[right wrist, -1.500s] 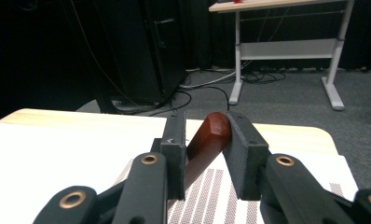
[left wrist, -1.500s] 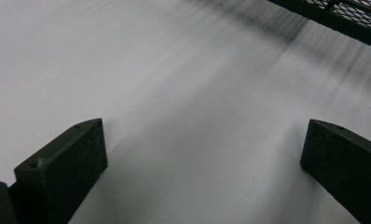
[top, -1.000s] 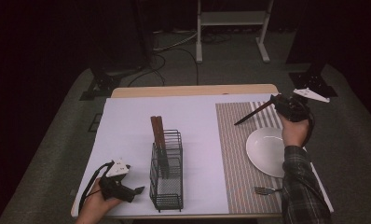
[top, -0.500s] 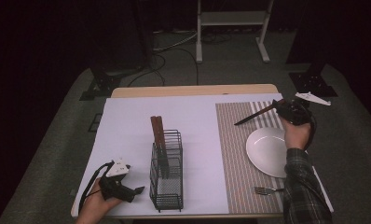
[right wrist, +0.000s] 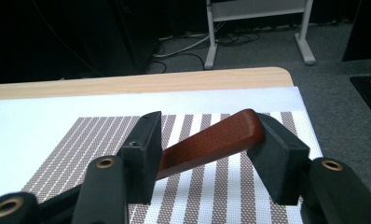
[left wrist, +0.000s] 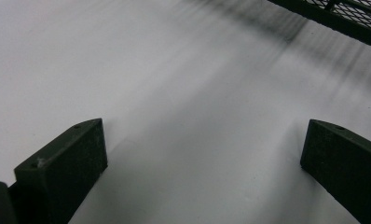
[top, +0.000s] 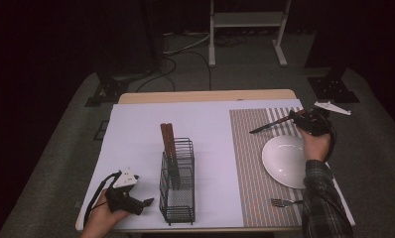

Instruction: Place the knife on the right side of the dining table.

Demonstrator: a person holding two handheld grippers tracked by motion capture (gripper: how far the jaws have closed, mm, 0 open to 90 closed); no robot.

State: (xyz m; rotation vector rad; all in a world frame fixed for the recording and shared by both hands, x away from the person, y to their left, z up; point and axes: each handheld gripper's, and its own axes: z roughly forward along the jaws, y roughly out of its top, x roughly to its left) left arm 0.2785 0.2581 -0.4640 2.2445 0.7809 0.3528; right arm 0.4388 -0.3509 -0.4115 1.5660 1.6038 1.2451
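My right claw (top: 296, 118) comes down from its earlier height to the far end of the striped placemat (top: 250, 163), carrying the knife (top: 270, 125), whose dark blade now points left just above the mat beyond the white plate (top: 287, 161). The jaws have just been opening, and the knife's brown wooden handle (right wrist: 211, 142) lies between them: the right gripper view shows a widening gap, with the handle's rounded end resting against the right pad and its lower part passing beside the left one, so the grip looks loosened rather than firm. I read this as the moment of setting the knife down at the head of the place setting, with the release nearly made. My left claw (top: 136, 204) keeps still at the near left of the table (top: 136, 124), just beside the black wire rack (top: 178, 191), where two more brown handles (top: 166, 141) stand upright. The left gripper view shows its jaws spread wide with nothing between them, bare white table beneath and a corner of the rack (left wrist: 342, 14) at the top. The high view adds the fork (top: 285, 202) on the mat's near edge, below the plate.
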